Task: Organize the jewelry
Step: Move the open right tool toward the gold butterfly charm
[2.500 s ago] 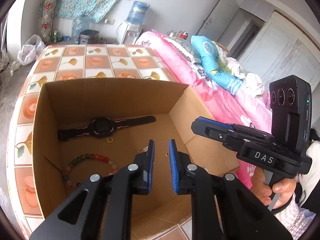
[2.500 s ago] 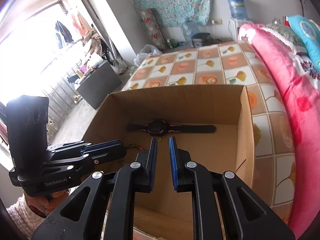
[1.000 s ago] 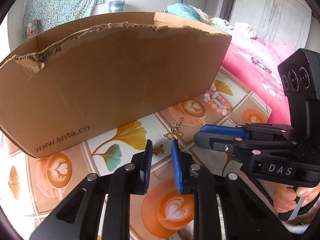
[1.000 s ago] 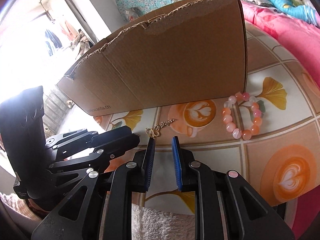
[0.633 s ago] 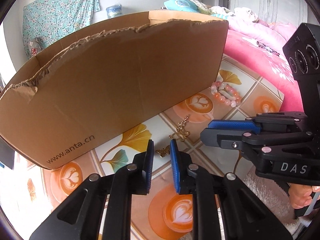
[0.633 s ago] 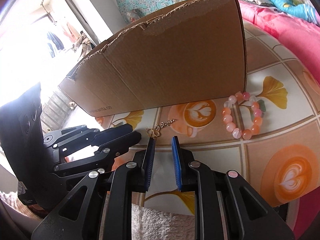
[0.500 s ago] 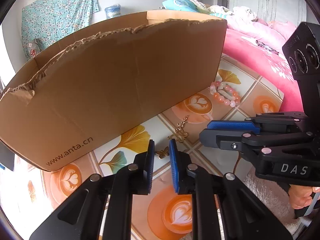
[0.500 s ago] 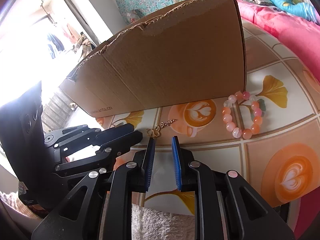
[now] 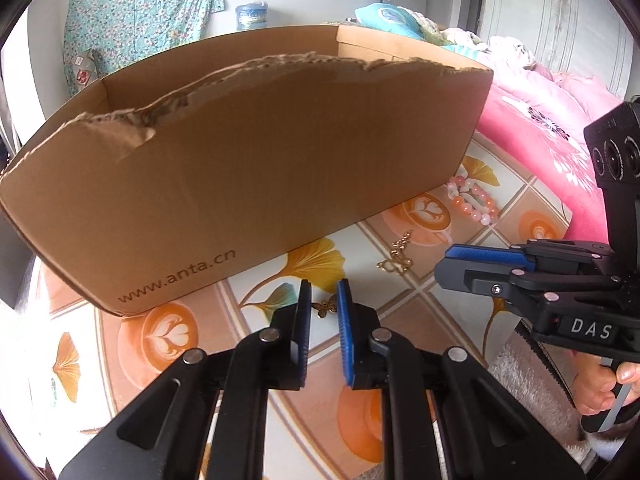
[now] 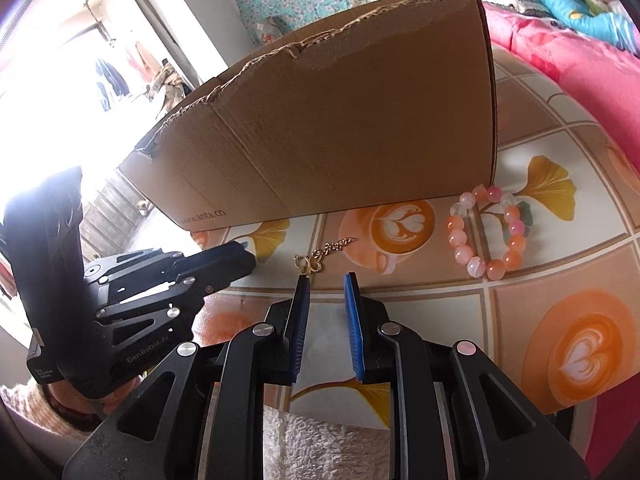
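Your left gripper (image 9: 323,294) sits low, jaws at a narrow gap either side of the gold butterfly charm (image 9: 327,307) on the tiled tabletop (image 9: 404,322). Your right gripper (image 10: 327,285) is likewise narrowly parted and empty, tips just short of the gold chain (image 10: 320,256). Bead bracelet (image 10: 490,236) lies right of it by the cardboard box (image 10: 340,120); pink bedding (image 10: 568,56) beyond.
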The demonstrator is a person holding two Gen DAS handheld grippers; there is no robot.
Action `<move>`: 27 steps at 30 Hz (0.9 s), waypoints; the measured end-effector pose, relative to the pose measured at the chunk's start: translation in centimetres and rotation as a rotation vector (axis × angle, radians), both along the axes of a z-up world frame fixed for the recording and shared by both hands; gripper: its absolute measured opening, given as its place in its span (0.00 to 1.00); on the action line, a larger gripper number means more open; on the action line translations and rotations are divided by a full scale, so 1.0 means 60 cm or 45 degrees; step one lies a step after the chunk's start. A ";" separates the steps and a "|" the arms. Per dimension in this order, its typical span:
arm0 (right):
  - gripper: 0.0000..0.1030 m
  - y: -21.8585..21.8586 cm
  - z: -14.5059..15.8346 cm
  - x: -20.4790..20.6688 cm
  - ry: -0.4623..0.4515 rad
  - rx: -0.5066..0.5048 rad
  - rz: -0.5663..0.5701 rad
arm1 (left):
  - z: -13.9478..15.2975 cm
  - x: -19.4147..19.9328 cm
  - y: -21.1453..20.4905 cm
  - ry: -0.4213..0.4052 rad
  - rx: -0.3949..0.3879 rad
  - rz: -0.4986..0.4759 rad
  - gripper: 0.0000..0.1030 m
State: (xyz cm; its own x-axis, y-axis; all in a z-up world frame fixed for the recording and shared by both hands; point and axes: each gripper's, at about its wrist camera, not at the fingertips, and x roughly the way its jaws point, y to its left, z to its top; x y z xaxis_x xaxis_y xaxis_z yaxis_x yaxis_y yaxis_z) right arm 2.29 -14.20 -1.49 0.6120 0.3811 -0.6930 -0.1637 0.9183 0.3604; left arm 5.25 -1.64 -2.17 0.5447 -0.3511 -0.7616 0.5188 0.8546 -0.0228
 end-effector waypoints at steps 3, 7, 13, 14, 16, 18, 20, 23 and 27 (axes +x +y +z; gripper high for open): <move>0.19 0.020 0.006 0.002 -0.015 -0.067 0.033 | 0.001 0.001 0.017 -0.004 0.001 0.042 0.12; 0.25 0.044 0.013 0.012 -0.039 -0.148 0.052 | 0.001 0.004 0.033 -0.011 0.001 0.076 0.12; 0.25 0.089 0.009 0.038 -0.066 -0.364 0.094 | -0.005 0.006 0.048 0.004 -0.031 0.098 0.12; 0.25 0.098 0.009 0.041 -0.074 -0.421 0.101 | -0.006 0.005 0.049 0.004 -0.035 0.099 0.12; 0.24 0.111 0.009 0.044 -0.079 -0.466 0.122 | -0.008 0.004 0.051 0.007 -0.043 0.103 0.12; 0.20 0.113 0.010 0.048 -0.062 -0.446 0.121 | -0.008 0.003 0.052 0.006 -0.044 0.103 0.12; 0.13 0.111 0.011 0.052 -0.038 -0.418 0.112 | -0.007 0.004 0.051 0.005 -0.046 0.102 0.12; 0.08 0.099 0.012 0.058 0.005 -0.348 0.099 | -0.007 0.005 0.054 0.009 -0.058 0.112 0.12; 0.06 0.085 0.010 0.060 0.042 -0.293 0.094 | -0.007 0.004 0.057 0.013 -0.081 0.122 0.12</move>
State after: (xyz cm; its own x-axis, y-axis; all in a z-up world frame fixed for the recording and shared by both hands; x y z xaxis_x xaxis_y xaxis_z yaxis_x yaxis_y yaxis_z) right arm 5.91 -9.11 -0.87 0.5637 0.2539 -0.7860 -0.2249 0.9628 0.1497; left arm 5.50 1.80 -2.62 0.5702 -0.3453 -0.7454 0.4343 0.8969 -0.0833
